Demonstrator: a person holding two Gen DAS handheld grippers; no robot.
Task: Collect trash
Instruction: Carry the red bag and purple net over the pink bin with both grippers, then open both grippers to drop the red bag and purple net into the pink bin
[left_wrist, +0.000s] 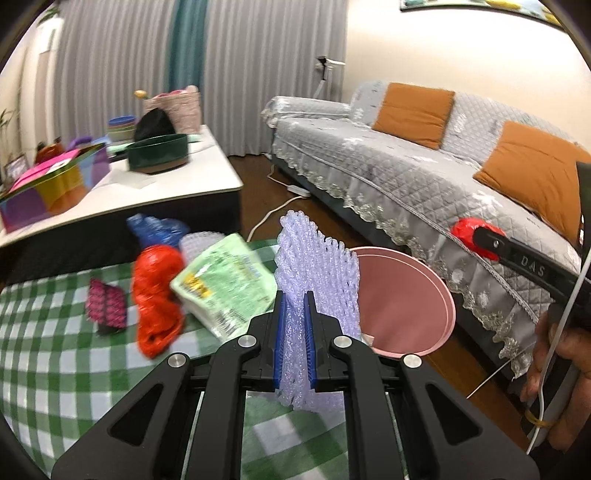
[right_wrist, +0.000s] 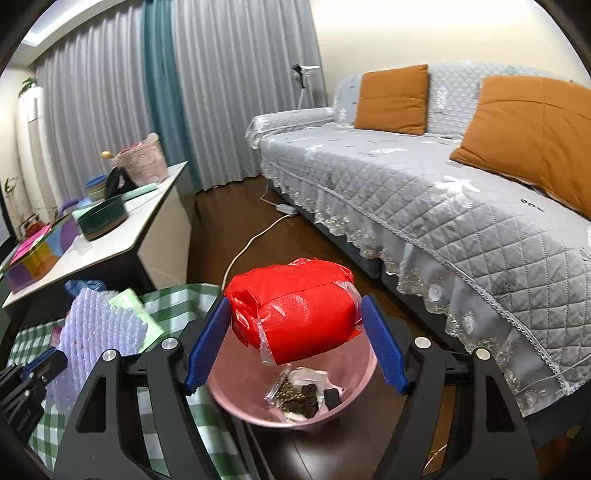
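My left gripper (left_wrist: 294, 299) is shut on a white foam net sleeve (left_wrist: 317, 266), held upright just left of the pink bin (left_wrist: 424, 295). My right gripper (right_wrist: 295, 317) is shut on a red plastic packet (right_wrist: 291, 314) and holds it directly above the pink bin (right_wrist: 236, 398), which has dark scraps and wrappers inside. The right gripper with the red packet (left_wrist: 471, 234) also shows in the left wrist view, above and right of the bin. On the green checked cloth (left_wrist: 55, 350) lie a red bag (left_wrist: 157, 295), a green packet (left_wrist: 225, 284), a pink wrapper (left_wrist: 107, 306) and a blue bag (left_wrist: 155, 229).
A white low table (left_wrist: 166, 192) with boxes, a green bowl and a basket stands behind the cloth. A grey sofa (right_wrist: 443, 206) with orange cushions runs along the right. A white cable and power strip (right_wrist: 284, 208) lie on the dark wood floor.
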